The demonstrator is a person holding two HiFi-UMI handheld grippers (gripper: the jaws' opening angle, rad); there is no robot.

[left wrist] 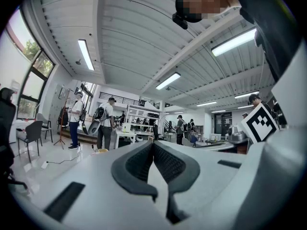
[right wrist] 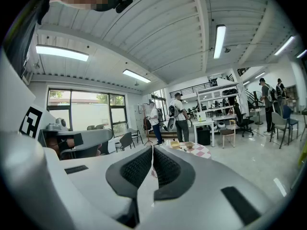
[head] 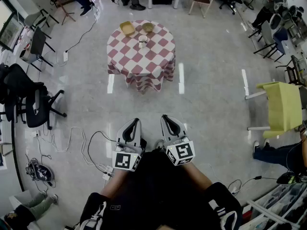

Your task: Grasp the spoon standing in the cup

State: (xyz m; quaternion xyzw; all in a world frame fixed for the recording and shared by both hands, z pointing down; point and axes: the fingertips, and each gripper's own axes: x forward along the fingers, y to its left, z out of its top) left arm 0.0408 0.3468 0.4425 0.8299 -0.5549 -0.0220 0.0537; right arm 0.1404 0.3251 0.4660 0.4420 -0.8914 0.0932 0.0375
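Approach: left claw [head: 136, 121], right claw [head: 164, 117] both shut, empty. Cup [head: 142, 42] w/ spoon [head: 143, 38] on far desk [head: 144, 63]. Next: walk over, open 1.

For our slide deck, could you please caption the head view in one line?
Left gripper and right gripper, both shut and empty, far from the checkered table carrying the cup.
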